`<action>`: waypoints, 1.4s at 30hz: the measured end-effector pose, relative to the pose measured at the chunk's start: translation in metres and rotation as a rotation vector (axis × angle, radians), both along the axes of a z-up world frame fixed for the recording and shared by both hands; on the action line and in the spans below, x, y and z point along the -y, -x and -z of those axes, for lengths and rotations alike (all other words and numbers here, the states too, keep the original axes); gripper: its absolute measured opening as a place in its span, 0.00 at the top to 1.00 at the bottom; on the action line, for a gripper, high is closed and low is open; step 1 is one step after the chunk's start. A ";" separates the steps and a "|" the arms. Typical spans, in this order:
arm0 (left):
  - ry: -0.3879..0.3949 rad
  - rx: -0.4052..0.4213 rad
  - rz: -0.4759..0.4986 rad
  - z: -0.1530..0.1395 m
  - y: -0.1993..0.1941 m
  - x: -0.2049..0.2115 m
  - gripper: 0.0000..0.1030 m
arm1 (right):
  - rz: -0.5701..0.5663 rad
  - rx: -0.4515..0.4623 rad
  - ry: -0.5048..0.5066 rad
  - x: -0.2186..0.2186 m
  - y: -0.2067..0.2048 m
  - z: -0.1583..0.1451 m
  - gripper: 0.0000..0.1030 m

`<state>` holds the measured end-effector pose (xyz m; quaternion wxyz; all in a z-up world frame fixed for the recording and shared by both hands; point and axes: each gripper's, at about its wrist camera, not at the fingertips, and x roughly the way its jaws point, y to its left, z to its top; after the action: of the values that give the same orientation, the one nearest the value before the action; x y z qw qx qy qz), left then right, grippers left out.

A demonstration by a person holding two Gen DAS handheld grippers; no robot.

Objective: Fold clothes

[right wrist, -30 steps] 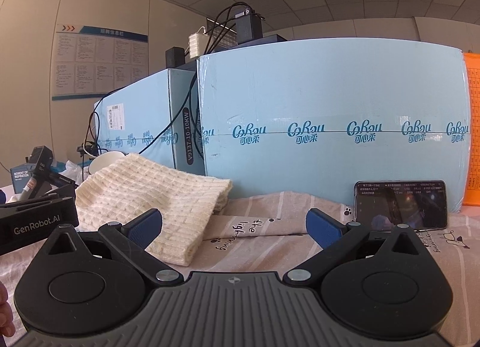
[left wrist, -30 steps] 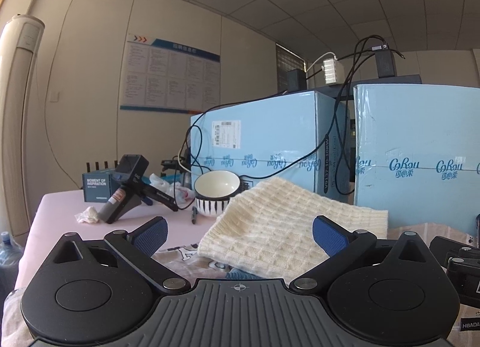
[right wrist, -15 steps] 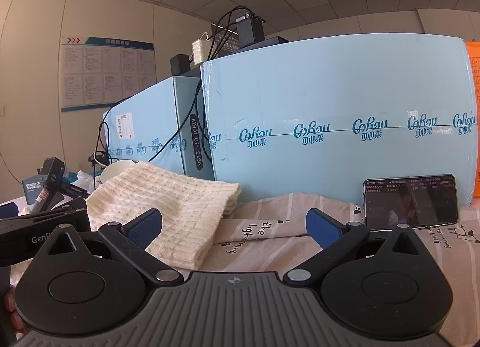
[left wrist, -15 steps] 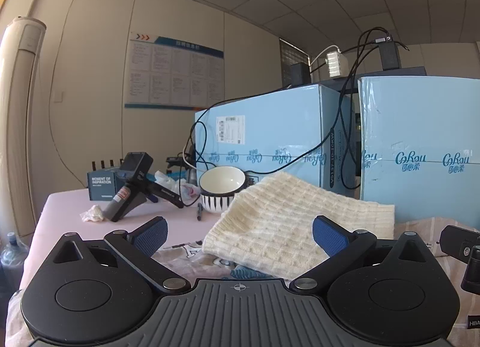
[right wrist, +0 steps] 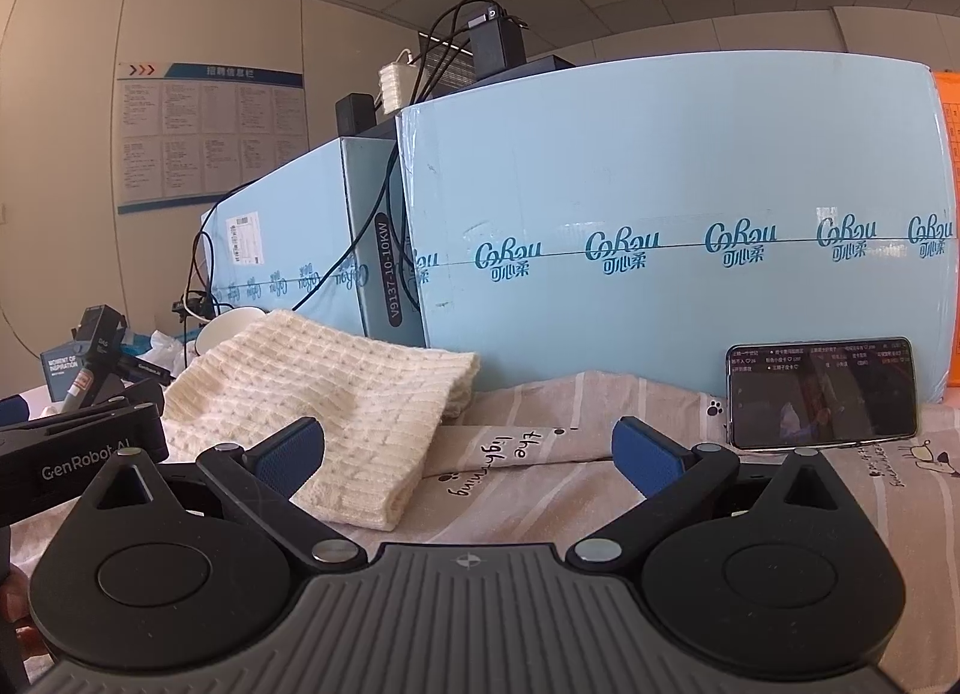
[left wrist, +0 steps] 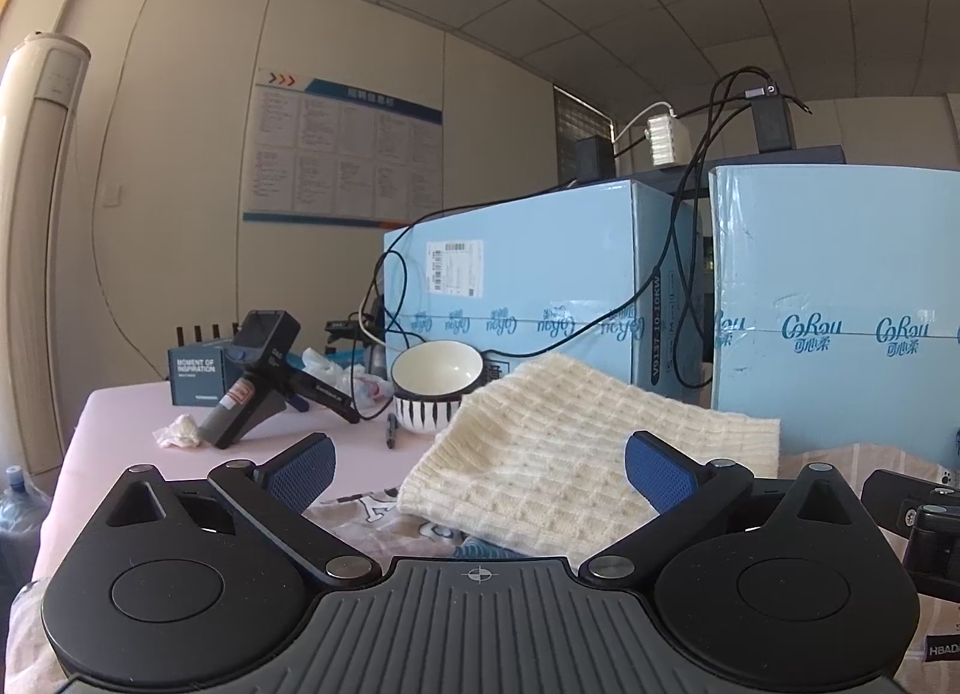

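Left wrist view has the left gripper [left wrist: 477, 469] with fingers wide apart and holding nothing, the cream knit sweater [left wrist: 576, 454] sitting folded at center frame on top of the striped printed garment [left wrist: 384, 514], near the striped bowl [left wrist: 435, 385]. Right wrist view, same deal: right gripper [right wrist: 468, 454] fingers spread and empty, sweater [right wrist: 336, 394] lower left, phone [right wrist: 822, 394] propped at right. I'd guess the printed garment's next, so pinch just its edge and don't drag the sweater or phone.

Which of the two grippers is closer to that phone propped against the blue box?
Right. The right gripper faces the phone just ahead; the left gripper sits over by the cream knit.
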<state>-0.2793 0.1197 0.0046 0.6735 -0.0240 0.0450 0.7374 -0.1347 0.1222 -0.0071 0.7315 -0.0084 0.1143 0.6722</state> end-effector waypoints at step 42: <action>-0.014 0.006 0.020 0.000 0.001 0.002 0.00 | 0.004 0.001 0.017 -0.002 -0.001 0.001 0.00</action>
<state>-0.2804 0.1178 0.0051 0.6810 -0.0213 0.0382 0.7310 -0.1339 0.1240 -0.0084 0.7327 -0.0147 0.1197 0.6698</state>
